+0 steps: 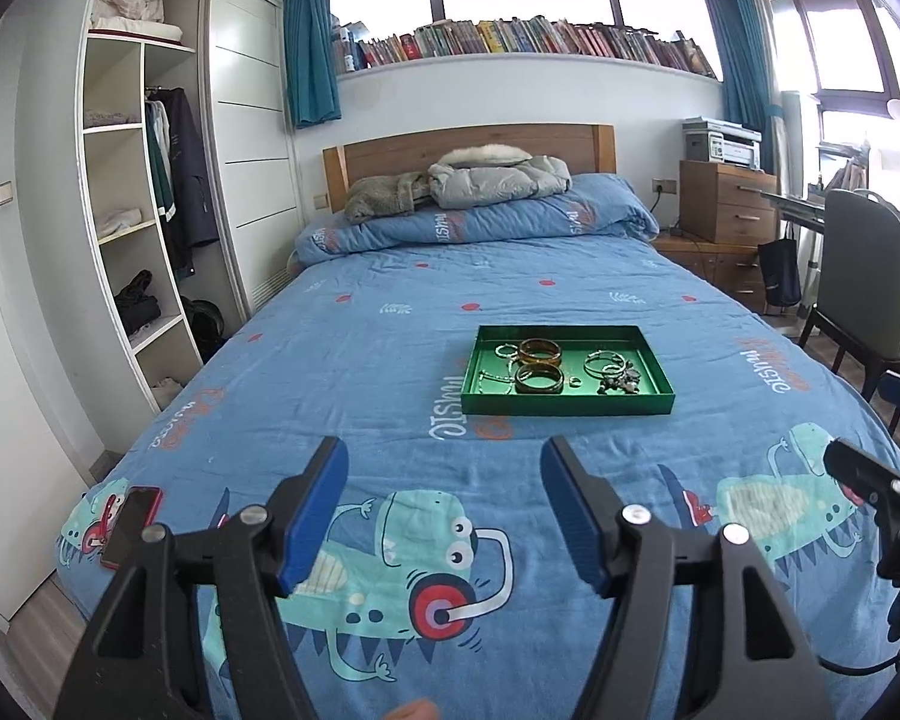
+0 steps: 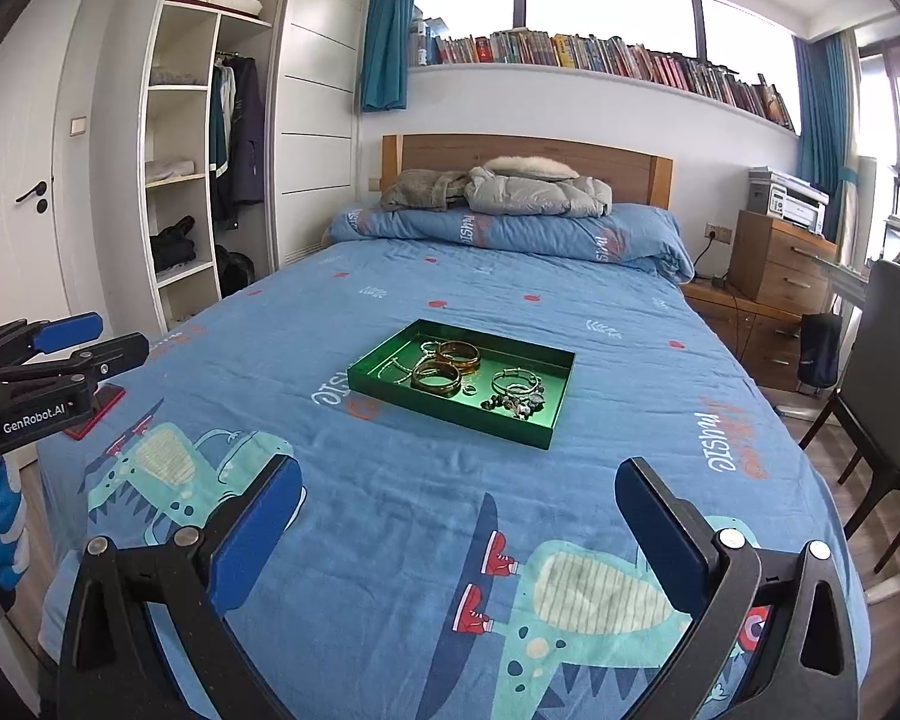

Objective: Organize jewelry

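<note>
A green tray (image 1: 567, 405) (image 2: 450, 411) lies in the middle of the blue bed. Inside it are two amber bangles (image 1: 540, 350) (image 2: 459, 354), thin silver bangles (image 1: 603, 365) (image 2: 513, 384), a dark beaded piece (image 1: 621, 384) (image 2: 510, 405) and some fine chains. My left gripper (image 1: 444, 456) (image 2: 120, 333) hovers over the bed's near part, short of the tray, open and empty. My right gripper (image 2: 459, 471) (image 1: 870, 426) is beside it to the right, also short of the tray, jaws wide open with nothing between them.
A phone in a red case (image 1: 132, 525) (image 2: 99, 411) lies near the bed's left edge. Folded quilt and coats (image 1: 498, 180) sit at the headboard. A chair (image 1: 858, 276) and desk stand right of the bed, an open wardrobe (image 1: 144, 210) to the left.
</note>
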Available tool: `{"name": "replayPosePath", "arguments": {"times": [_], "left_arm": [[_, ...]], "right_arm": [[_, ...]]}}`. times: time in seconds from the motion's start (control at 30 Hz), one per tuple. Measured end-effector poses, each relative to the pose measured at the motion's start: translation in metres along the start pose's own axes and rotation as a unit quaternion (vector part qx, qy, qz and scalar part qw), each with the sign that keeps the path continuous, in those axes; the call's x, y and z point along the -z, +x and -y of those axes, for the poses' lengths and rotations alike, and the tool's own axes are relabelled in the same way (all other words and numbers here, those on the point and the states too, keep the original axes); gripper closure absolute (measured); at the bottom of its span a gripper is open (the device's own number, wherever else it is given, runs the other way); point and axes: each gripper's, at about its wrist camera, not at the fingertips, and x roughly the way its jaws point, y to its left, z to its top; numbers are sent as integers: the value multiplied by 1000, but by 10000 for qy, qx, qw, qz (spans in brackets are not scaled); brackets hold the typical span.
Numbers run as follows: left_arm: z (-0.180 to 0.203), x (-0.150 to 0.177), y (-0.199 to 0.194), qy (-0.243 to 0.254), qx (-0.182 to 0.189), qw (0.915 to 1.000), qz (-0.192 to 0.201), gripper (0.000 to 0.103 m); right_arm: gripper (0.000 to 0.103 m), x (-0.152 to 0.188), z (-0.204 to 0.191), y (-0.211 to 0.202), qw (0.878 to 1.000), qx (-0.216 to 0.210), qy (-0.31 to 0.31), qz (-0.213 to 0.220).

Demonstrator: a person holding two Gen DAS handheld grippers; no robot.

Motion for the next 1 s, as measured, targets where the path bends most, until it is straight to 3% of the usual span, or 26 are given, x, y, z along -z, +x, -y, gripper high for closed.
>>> {"name": "replayPosePath", "arguments": {"times": [0.47, 1.0], "left_arm": [[-2, 19, -22, 33, -108, 9999, 25, 35], [11, 24, -9, 161, -52, 9997, -160, 35]], "right_arm": [[0, 7, 0, -25, 9986, 486, 202, 71], [0, 15, 24, -19, 9962, 729, 482, 3]]}}
